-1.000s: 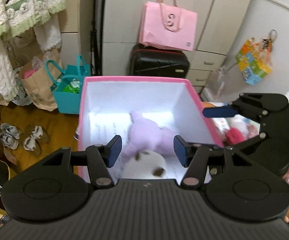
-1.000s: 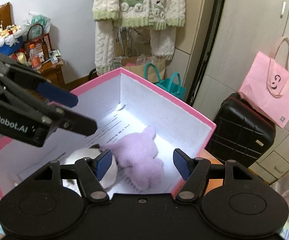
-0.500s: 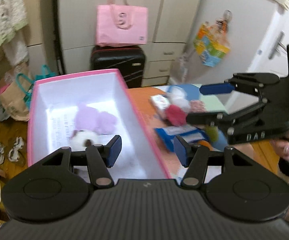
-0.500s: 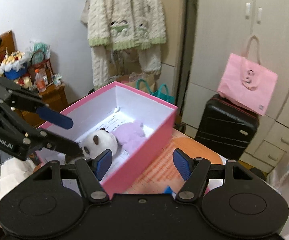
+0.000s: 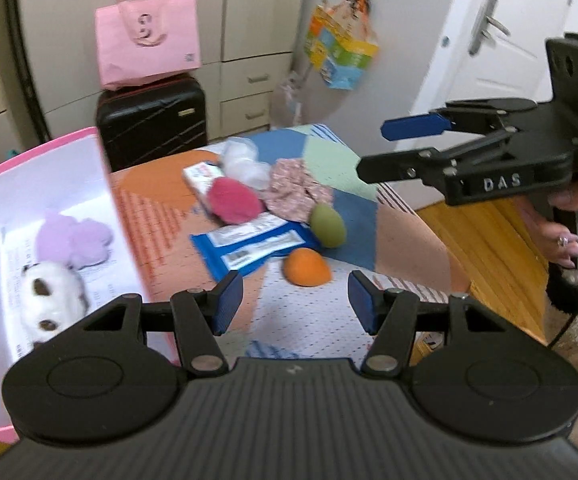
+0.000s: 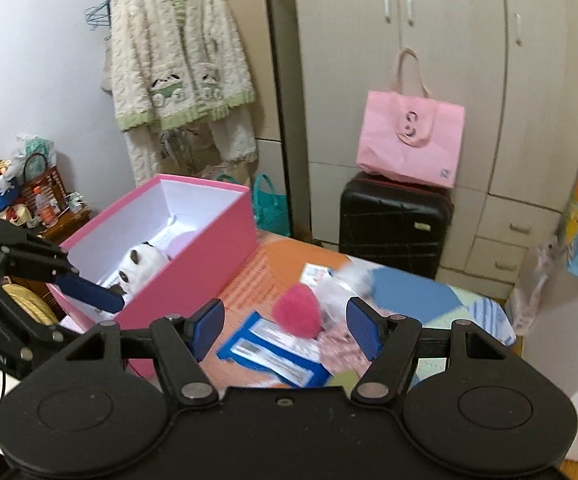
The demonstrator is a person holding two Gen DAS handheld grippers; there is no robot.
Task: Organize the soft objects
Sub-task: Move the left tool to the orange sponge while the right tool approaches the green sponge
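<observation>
Left wrist: orange soft egg [image 5: 307, 267] just ahead of empty left tool [image 5: 295, 300].

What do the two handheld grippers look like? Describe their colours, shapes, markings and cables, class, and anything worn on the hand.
Both are matte black. The left gripper and the right gripper each have two linkage arms on round pivot discs, silver screws and blue finger pads. The right one's side reads "DAS"; the left's shows white lettering, cut off. A black cable trails below the hand, which wears a ring.

Fluffy plush is seen on the panda [image 5: 51, 300] and purple toy [image 5: 74, 236]; matt card on the box [image 6: 193, 276]; glossy film on the blue packet [image 5: 249, 246]; printed cloth on the table [image 5: 313, 320].
</observation>
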